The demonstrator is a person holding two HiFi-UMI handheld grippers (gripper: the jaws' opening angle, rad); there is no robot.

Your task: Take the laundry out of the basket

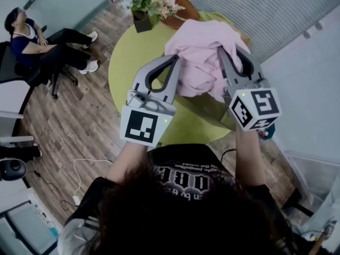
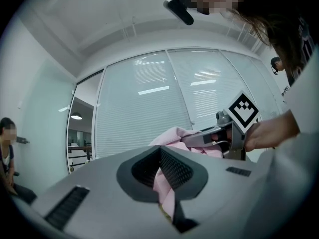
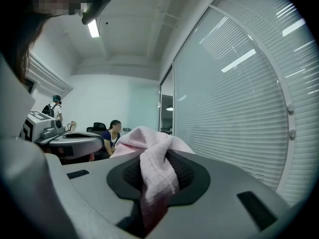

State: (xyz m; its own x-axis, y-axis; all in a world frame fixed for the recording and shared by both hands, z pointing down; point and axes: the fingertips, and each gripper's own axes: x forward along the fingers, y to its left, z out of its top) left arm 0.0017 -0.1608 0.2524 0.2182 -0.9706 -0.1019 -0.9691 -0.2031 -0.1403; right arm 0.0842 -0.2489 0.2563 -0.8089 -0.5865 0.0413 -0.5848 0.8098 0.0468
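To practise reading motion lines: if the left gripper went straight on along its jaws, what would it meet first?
The pink garment that the left gripper pinches; behind it, probably the right gripper, though depth is unclear.

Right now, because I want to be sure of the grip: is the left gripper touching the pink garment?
Touching. The left gripper view shows the left gripper closed on a fold of the pink garment, which is pinched between its jaws.
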